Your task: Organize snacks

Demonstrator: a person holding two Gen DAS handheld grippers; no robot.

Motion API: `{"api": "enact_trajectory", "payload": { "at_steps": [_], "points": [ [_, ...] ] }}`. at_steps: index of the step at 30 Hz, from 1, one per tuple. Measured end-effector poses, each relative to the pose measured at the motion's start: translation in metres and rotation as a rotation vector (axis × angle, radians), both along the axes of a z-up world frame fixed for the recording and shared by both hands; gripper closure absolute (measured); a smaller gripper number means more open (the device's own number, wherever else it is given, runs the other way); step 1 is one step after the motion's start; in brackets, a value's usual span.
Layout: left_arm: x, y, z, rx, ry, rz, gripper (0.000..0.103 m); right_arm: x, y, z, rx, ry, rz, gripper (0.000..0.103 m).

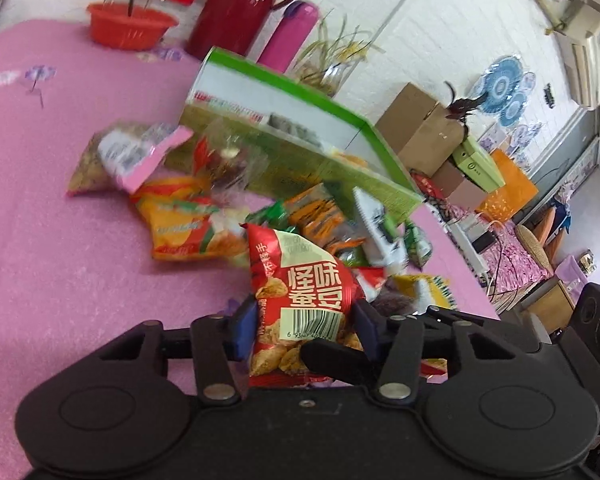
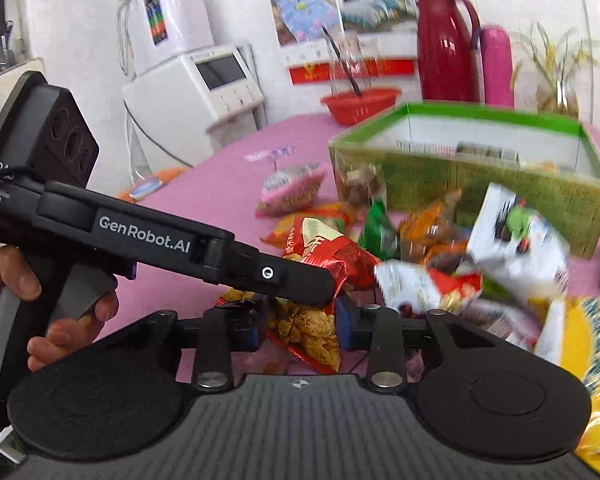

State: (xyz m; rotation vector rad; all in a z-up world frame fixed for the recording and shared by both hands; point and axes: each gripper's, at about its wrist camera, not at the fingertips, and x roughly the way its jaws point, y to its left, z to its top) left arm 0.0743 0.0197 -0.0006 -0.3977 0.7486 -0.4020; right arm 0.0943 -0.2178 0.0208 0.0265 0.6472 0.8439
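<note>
Bright even light, fisheye-bent edges, motion blur smears both views.

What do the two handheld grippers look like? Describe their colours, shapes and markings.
Both are matte black. Each has two round pivot discs, flat linkage bars with silver rivets, and blue pads on the jaws: the left gripper and the right gripper. Seen from the right wrist, the left one carries white "GenRobot.AI" lettering, a grey pistol handle and three round recesses.

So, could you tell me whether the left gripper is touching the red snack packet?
Touching: the left wrist view shows the left gripper with both blue pads pressed against the sides of the red snack packet.
</note>
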Motion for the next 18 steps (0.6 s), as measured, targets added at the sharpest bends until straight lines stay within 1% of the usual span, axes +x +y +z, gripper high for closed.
{"api": "enact_trajectory", "payload": {
  "at_steps": [3,6,11,15,18],
  "points": [
    [-0.002,-0.006,0.022,0.012,-0.073,-0.010,0.094,-0.003,-0.005,0.018,0.018,-0.071,-0.014,0.044],
    [0.005,-0.014,0.042,0.013,-0.138,-0.027,0.093,0.002,-0.011,0.035,0.037,-0.139,-0.034,0.045],
    [0.033,-0.034,0.067,0.019,-0.222,-0.063,0.093,0.023,-0.022,0.055,0.039,-0.238,-0.088,0.045],
    [0.068,-0.043,0.075,-0.011,-0.226,-0.099,0.093,0.046,-0.031,0.061,0.031,-0.292,-0.128,0.045],
    [0.091,-0.052,0.079,-0.006,-0.234,-0.120,0.093,0.064,-0.037,0.062,0.030,-0.316,-0.152,0.045]
  ]
}}
